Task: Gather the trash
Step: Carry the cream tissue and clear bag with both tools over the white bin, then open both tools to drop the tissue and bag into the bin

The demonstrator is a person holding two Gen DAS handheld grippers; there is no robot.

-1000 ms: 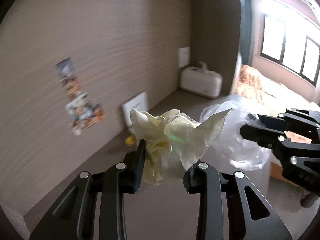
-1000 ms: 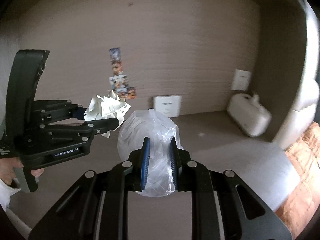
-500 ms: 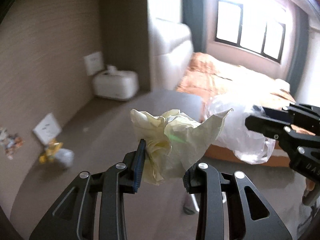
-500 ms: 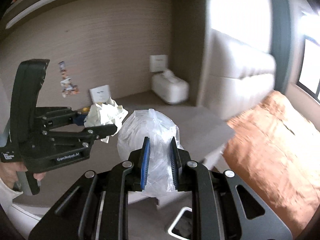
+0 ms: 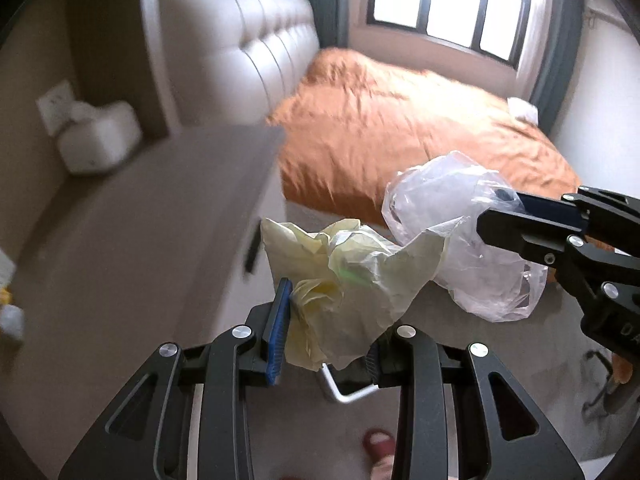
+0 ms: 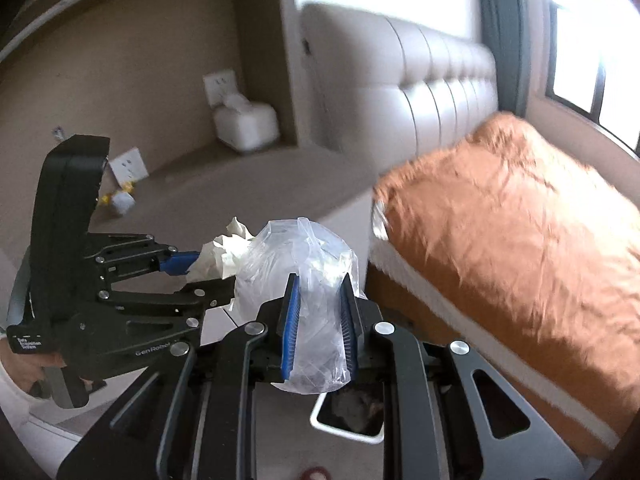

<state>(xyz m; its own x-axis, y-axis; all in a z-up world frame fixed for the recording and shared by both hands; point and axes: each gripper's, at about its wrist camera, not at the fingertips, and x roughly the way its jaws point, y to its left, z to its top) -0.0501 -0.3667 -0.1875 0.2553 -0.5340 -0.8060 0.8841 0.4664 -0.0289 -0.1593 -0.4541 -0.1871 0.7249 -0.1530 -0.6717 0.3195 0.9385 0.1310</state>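
My left gripper (image 5: pixel 326 332) is shut on a crumpled pale yellow paper (image 5: pixel 348 276), which fans out above the jaws. To its right, my right gripper (image 5: pixel 520 224) reaches in from the edge, clamped on a clear plastic bag (image 5: pixel 464 248). In the right wrist view the right gripper (image 6: pixel 318 320) pinches that plastic bag (image 6: pixel 296 260) between its blue pads. The left gripper (image 6: pixel 196 276) is close on its left with the paper (image 6: pixel 224 252), a hand at its handle. A white-rimmed trash bin (image 6: pixel 320 424) shows below the bag; its rim corner (image 5: pixel 336 388) peeks under the paper.
A bed with an orange cover (image 6: pixel 520 240) and a white padded headboard (image 6: pixel 420 92) fills the right. A grey desk top (image 5: pixel 140 232) lies left, with a white box-like appliance (image 6: pixel 246 124) and small wrappers (image 6: pixel 120 200) near the wall. A red slipper (image 5: pixel 380 440) is on the floor.
Both grippers swung away from the wall toward the bed and tilted downward, each keeping its trash. The bin rim has come into view beneath them.
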